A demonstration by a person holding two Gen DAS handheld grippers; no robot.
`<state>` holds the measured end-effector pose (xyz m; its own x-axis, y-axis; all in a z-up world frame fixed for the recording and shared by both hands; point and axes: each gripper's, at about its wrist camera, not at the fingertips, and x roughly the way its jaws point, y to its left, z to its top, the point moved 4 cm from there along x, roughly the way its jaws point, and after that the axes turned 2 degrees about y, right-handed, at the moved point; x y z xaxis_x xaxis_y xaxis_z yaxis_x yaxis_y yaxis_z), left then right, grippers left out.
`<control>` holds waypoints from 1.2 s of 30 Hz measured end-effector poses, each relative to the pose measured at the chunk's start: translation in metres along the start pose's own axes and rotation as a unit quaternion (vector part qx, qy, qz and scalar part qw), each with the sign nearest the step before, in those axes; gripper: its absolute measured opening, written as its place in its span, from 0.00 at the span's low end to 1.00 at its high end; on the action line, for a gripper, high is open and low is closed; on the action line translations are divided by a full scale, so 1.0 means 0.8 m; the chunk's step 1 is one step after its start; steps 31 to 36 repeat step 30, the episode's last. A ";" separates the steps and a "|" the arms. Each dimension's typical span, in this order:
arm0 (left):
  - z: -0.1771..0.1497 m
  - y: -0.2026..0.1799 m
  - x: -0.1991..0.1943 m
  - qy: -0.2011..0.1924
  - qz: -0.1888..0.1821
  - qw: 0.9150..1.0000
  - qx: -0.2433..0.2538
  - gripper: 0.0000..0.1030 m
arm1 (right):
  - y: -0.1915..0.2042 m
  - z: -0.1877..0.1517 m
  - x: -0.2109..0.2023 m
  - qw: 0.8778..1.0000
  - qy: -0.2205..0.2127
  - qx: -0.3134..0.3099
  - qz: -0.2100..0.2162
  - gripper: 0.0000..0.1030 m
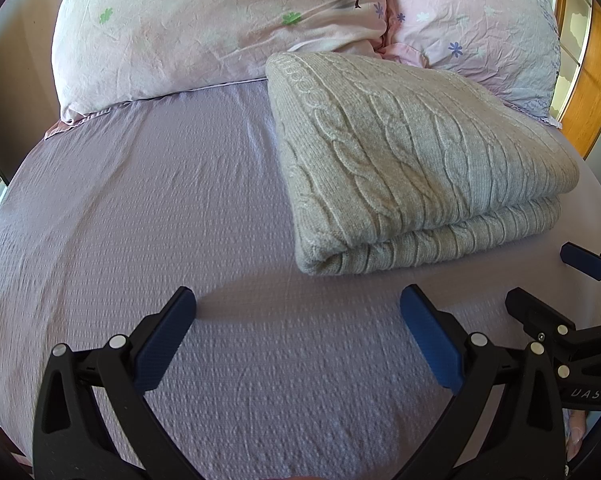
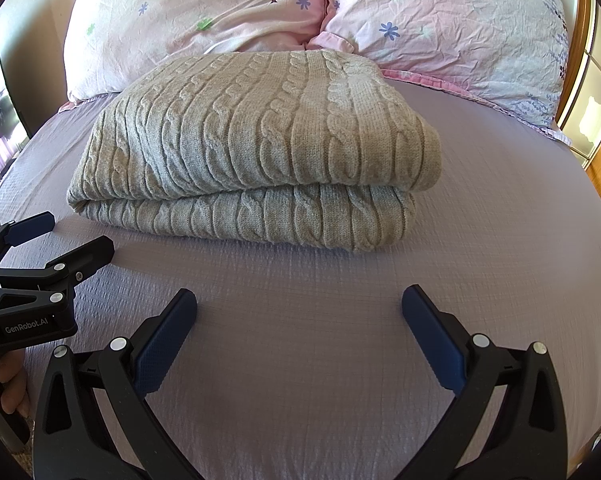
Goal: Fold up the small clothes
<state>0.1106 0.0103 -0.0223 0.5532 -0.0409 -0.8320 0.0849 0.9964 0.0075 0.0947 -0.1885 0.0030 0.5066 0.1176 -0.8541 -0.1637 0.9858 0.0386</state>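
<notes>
A beige cable-knit sweater (image 1: 412, 160) lies folded in a two-layer stack on the lilac bed sheet (image 1: 160, 208); it also shows in the right wrist view (image 2: 260, 148). My left gripper (image 1: 298, 308) is open and empty, hovering over bare sheet in front of and left of the sweater. My right gripper (image 2: 299, 306) is open and empty, a short way in front of the sweater's near edge. The right gripper also shows at the right edge of the left wrist view (image 1: 548, 280), and the left gripper at the left edge of the right wrist view (image 2: 72, 234).
Two pink floral pillows (image 2: 204, 20) (image 2: 460, 28) lie behind the sweater at the head of the bed. A wooden frame with glass panes (image 2: 596, 112) stands at the right. A dark wall and window (image 2: 0, 112) are at the left.
</notes>
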 end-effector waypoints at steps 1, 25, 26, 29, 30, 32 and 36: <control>0.000 0.000 0.000 0.000 0.000 1.000 0.000 0.98 | 0.000 0.000 0.000 1.000 0.000 0.000 0.000 0.99; -0.001 0.002 -0.001 0.001 0.001 1.000 -0.001 0.98 | 0.000 0.000 0.001 1.000 0.000 0.001 0.000 0.99; -0.001 0.002 -0.001 0.001 0.001 1.000 -0.001 0.98 | 0.000 0.000 0.000 1.000 0.000 0.001 0.000 0.99; -0.001 0.003 -0.001 0.001 0.001 1.000 -0.001 0.98 | 0.000 0.000 0.001 1.000 0.000 0.001 0.000 0.99; -0.001 0.003 -0.001 0.001 0.001 1.000 -0.001 0.98 | 0.000 0.000 0.000 1.000 0.000 0.001 0.000 0.99; -0.001 0.003 -0.001 0.001 0.001 1.000 -0.001 0.98 | 0.000 0.000 0.000 1.000 0.000 0.001 0.000 0.99; -0.001 0.003 -0.001 0.001 0.001 1.000 -0.001 0.98 | 0.000 0.000 0.000 1.000 0.000 0.001 0.000 0.99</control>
